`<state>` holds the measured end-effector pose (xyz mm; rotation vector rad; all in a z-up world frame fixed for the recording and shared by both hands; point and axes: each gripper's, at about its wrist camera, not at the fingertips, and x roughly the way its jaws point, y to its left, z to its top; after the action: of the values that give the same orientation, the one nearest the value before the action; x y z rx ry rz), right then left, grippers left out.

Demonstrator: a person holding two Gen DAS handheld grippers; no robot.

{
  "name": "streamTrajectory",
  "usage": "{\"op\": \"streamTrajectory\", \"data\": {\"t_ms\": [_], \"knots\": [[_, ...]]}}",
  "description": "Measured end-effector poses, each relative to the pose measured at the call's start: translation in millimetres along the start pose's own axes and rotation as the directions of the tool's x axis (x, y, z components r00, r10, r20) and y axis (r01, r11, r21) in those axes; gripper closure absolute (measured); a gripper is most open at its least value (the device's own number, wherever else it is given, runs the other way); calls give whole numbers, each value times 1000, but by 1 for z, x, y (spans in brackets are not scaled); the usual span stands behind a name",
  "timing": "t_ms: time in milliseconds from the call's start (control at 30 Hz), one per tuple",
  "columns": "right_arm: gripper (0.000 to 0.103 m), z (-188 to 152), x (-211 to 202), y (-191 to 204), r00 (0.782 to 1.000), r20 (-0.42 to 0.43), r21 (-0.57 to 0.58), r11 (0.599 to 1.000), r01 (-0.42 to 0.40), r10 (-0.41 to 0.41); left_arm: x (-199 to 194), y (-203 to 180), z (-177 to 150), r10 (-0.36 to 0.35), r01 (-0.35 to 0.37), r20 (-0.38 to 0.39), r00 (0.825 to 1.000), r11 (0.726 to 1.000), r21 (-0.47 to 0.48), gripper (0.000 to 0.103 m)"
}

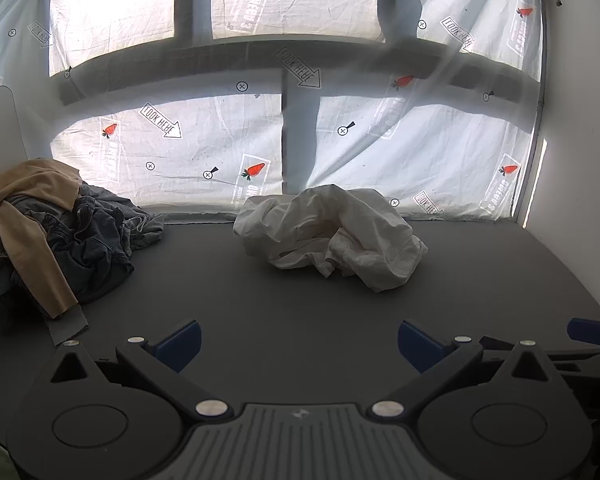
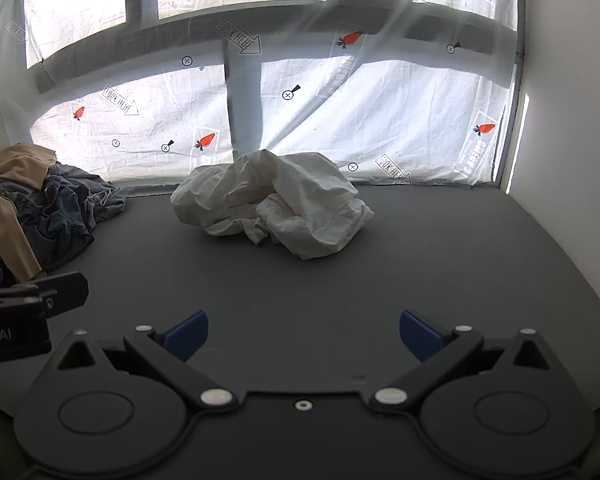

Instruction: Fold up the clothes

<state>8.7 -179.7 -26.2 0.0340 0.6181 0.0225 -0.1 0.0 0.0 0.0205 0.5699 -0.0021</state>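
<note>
Left wrist view: the left gripper (image 1: 299,345) tilts down over the dark table (image 1: 284,304), blue pads spread as wide as they go, nothing in them. The crumpled white garment (image 1: 330,236) sits well ahead near the far edge, and a pile of clothes (image 1: 56,236) is off left.

Right wrist view: the right gripper (image 2: 304,336) has the same downward tilt, fingers wide apart and empty too. White garment (image 2: 274,204) ahead, untouched.
</note>
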Motion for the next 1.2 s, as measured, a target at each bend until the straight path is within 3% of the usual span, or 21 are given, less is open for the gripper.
{"op": "streamTrajectory", "data": {"t_ms": [1200], "knots": [[0, -2, 1, 0, 1000, 3, -4, 1000, 7, -7, 3, -4, 5, -14, 14, -10, 1000, 1000, 9, 0]]}}
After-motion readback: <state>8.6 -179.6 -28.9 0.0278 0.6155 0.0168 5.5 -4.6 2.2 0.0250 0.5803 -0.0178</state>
